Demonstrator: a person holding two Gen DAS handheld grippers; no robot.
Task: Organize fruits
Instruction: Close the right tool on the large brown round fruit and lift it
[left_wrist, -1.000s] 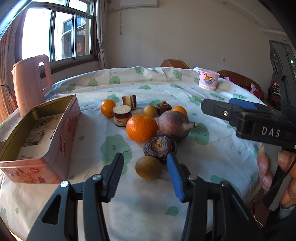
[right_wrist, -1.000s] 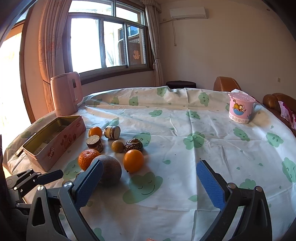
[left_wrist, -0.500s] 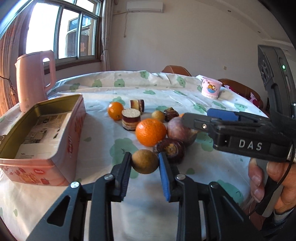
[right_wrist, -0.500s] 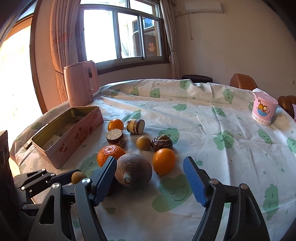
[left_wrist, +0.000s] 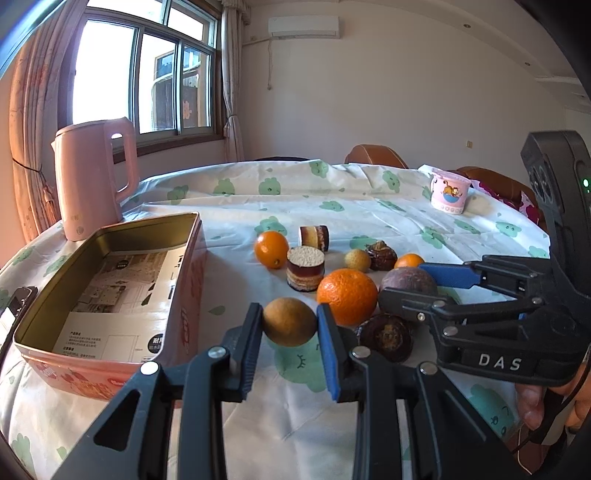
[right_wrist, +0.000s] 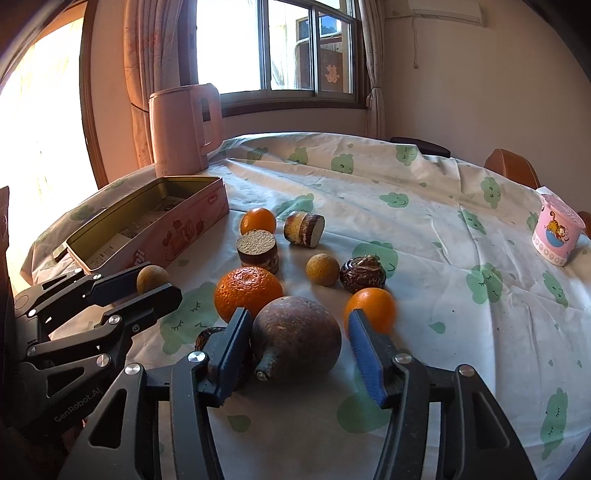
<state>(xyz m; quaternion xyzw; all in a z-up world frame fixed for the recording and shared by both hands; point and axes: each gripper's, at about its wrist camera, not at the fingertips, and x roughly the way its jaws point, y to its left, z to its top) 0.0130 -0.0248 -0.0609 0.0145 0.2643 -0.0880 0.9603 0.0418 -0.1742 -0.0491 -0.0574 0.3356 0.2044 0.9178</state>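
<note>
My left gripper (left_wrist: 290, 326) is shut on a small round brown fruit (left_wrist: 289, 322) and holds it just off the cloth, beside the open pink tin box (left_wrist: 186, 280). In the right wrist view the same fruit (right_wrist: 151, 278) shows between the left gripper's fingers. My right gripper (right_wrist: 295, 339) straddles a large brown fruit with a stem (right_wrist: 295, 334). Its jaws are closing; the left pad is at the skin and a thin gap remains at the right pad. A big tangerine (right_wrist: 247, 291) and an orange (right_wrist: 369, 308) lie close on either side.
Further back lie another orange (right_wrist: 258, 220), two layered cake-like cylinders (right_wrist: 257, 251) (right_wrist: 304, 228), a small yellow fruit (right_wrist: 322, 269) and a dark wrinkled one (right_wrist: 362, 272). A second dark one (left_wrist: 386, 336) lies under the right gripper. A pink kettle (right_wrist: 184, 125) stands behind the tin box; a pink cup (right_wrist: 557, 232) sits far right.
The left gripper shut on the small brown fruit and raised it slightly. The right gripper came forward and left to the large brown fruit, and its jaws narrowed around it.
</note>
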